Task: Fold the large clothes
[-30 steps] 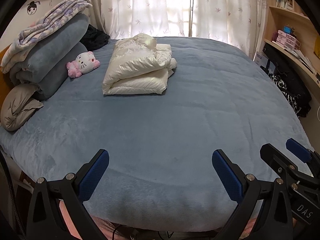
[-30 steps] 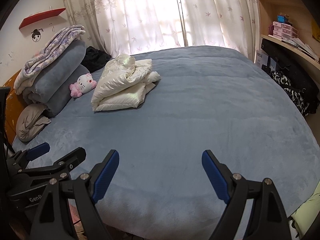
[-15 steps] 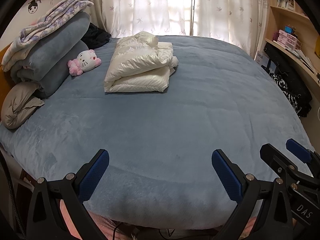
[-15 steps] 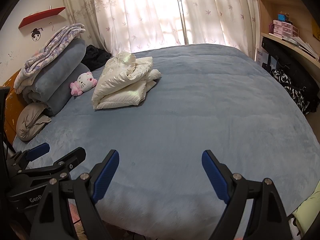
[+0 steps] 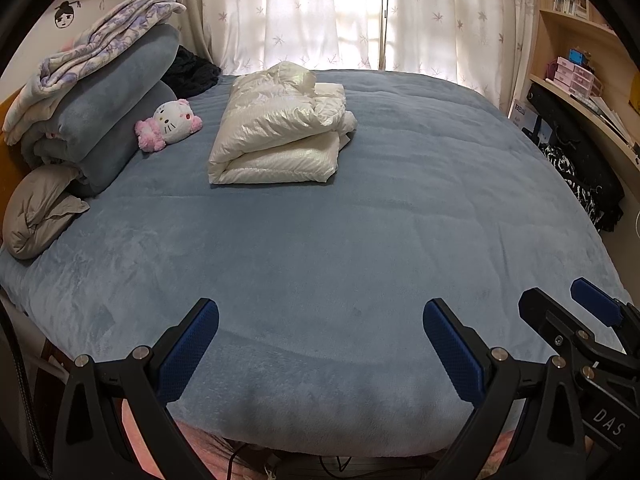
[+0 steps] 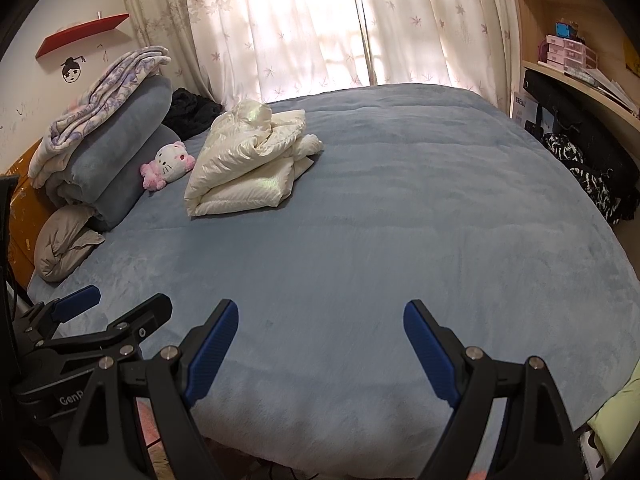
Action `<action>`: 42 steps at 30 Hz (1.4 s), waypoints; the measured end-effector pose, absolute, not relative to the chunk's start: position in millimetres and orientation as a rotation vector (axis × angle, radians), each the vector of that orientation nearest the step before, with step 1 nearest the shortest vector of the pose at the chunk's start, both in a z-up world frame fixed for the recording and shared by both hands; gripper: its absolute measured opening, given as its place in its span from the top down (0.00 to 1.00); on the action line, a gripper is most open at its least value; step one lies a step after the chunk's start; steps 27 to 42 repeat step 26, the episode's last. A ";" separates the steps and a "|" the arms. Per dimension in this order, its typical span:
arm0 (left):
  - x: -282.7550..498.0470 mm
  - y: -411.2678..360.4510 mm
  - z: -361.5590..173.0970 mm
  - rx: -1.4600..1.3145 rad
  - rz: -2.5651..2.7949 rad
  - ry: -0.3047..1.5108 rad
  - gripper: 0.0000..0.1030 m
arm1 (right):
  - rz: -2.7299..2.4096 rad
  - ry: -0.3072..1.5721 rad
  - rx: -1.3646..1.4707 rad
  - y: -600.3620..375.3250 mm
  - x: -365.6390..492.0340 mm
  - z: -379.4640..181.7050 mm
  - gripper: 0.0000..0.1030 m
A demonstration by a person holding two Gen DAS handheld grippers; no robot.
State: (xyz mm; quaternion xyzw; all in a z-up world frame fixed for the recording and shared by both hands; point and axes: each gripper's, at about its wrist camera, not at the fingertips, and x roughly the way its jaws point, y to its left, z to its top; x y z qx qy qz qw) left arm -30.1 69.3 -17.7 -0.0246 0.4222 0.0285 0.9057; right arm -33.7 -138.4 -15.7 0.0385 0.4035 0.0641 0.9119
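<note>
White puffy jacket (image 5: 280, 128) lies folded on bed (image 5: 360, 240), far ahead of fingers. Left gripper (image 5: 320, 340) and right gripper (image 6: 320, 344) both wide apart, empty. Folding looks finished.

Backlit floral curtains (image 5: 320, 16) behind blue bed (image 5: 320, 240).

A bed (image 5: 320, 248) under a blue plush cover spreads ahead of the jaws. A folded cream puffer jacket (image 5: 280, 128) lies far ahead, left; further left, a white-and-pink plush cat (image 5: 170, 122), stacked folded blankets (image 5: 104, 96), a grey pillow (image 5: 38, 210).
</note>
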 end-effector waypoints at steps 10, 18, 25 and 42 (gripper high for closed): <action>-33.0 73.7 -16.9 -0.047 0.057 0.869 0.03 | 0.135 0.832 0.081 -139.1 -33.4 -15.4 0.17; -32.1 75.8 -15.1 -0.040 0.058 0.866 0.03 | 0.135 0.833 0.082 -137.0 -35.0 -16.7 0.17; -30.5 78.9 -15.3 -0.041 0.056 0.878 0.03 | 0.135 0.841 0.081 -132.0 -38.9 -20.4 0.17; -30.2 80.1 -15.6 -0.042 0.056 0.881 0.03 | 0.134 0.843 0.081 -129.7 -40.4 -21.7 0.17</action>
